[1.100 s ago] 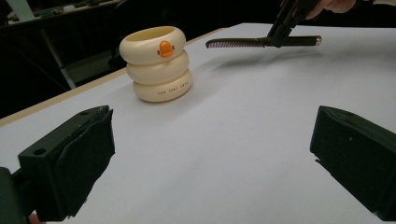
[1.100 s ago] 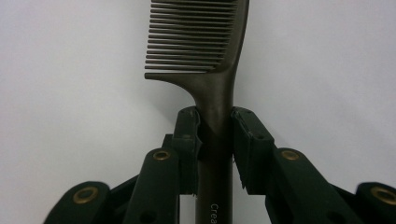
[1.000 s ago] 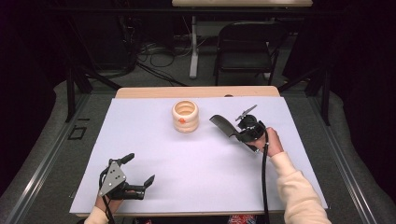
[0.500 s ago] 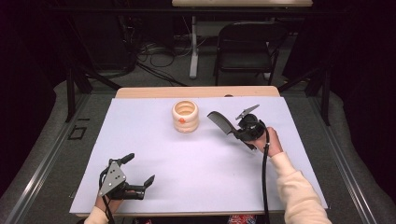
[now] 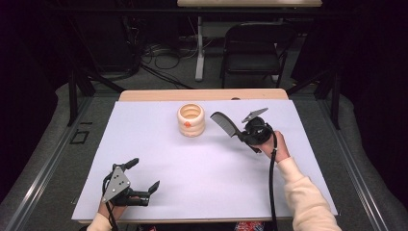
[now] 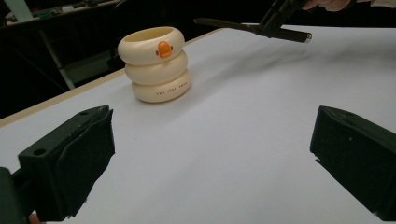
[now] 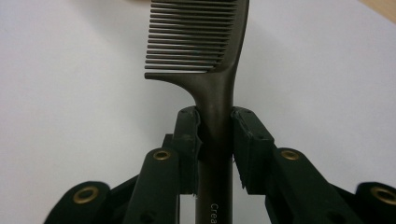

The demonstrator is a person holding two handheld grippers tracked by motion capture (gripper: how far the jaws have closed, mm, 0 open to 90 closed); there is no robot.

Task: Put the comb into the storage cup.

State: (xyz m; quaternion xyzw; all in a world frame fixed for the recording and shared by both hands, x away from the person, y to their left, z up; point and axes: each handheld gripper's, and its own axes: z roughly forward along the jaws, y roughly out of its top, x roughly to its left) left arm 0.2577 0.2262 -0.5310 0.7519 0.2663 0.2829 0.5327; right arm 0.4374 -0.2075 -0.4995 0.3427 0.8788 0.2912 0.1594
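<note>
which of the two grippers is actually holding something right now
The right gripper: its jaws are clamped on the handle of the dark comb. The left gripper has its jaws spread wide over bare white table.

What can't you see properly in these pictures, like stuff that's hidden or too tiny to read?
- Inside of the cream holder: in the high view and the left gripper view its own wall hides the bottom.
- Small lettering on the holder's lowest ring: too small to read in the left gripper view.
- Printing on the comb handle: cut off by the bottom edge of the right gripper view.
- Comb's tip: cut off by that view's top edge.
</note>
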